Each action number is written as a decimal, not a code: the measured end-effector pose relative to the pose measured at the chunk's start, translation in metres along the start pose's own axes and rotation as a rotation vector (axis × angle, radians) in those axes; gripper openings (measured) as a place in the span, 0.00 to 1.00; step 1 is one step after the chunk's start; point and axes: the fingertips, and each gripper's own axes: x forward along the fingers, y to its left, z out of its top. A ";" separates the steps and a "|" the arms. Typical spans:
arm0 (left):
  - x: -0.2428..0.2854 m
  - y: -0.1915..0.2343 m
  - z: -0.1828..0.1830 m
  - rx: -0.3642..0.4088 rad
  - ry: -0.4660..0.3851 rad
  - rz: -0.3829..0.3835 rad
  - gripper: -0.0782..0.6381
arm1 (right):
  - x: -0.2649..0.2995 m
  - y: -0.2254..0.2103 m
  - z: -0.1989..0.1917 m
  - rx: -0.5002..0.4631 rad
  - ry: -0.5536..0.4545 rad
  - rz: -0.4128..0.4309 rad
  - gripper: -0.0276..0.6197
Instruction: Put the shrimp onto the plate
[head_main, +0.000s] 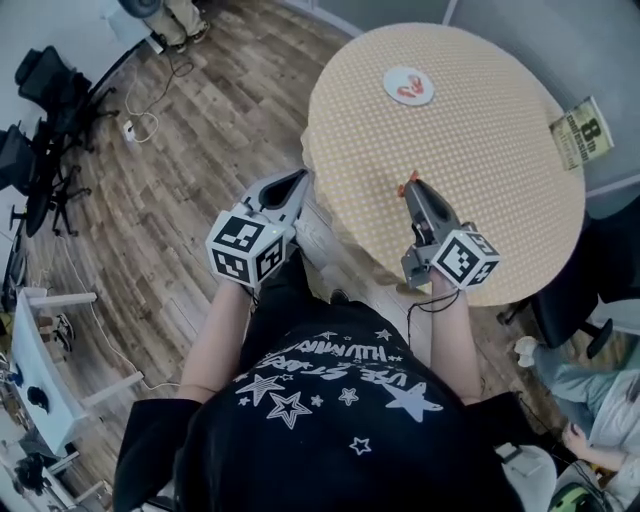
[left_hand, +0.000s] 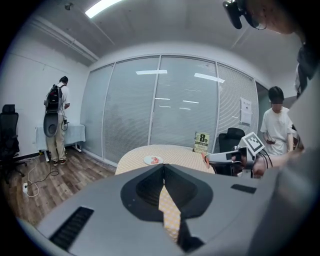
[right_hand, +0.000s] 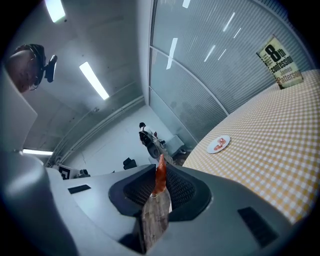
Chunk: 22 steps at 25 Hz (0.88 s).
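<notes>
The right gripper (head_main: 412, 186) was held over the near side of the tabletop (head_main: 500, 200), well short of the plate (head_main: 408, 86) and pointing roughly toward it. Its jaws were clamped on a thin orange shrimp (right_hand: 159, 176), which stuck out past their tips. In the right gripper view the shrimp stood nearly upright between the jaws, with the plate well ahead and to the right. The right forearm (head_main: 452, 345) reached forward from the person's black star-printed shirt (head_main: 330, 420), wrist straight, and the marker cube sat on top of the gripper.

The left gripper (head_main: 300, 178) was held to the left of the plate and nearer the person, at the tabletop's left edge, partly over the wooden floor (head_main: 180, 170). Its jaws were pressed together at the tips with nothing between them. The left forearm (head_main: 222, 330) was stretched forward and angled slightly inward, so the gripper pointed up and to the right, toward the plate's side of the tabletop.

The white plate lay on the far part of the round, checked tabletop, and other shrimp (head_main: 410, 90) already rested on it. A standing card (head_main: 580, 132) was at the tabletop's right edge, well to the right of the plate.
</notes>
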 end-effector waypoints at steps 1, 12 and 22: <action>0.005 0.005 0.000 -0.001 -0.001 -0.008 0.12 | 0.004 -0.002 0.000 -0.008 -0.002 -0.006 0.15; 0.085 0.058 0.023 0.009 -0.008 -0.185 0.12 | 0.057 -0.032 0.024 -0.030 -0.055 -0.154 0.15; 0.161 0.125 0.045 0.038 0.067 -0.372 0.12 | 0.125 -0.055 0.045 0.037 -0.150 -0.318 0.15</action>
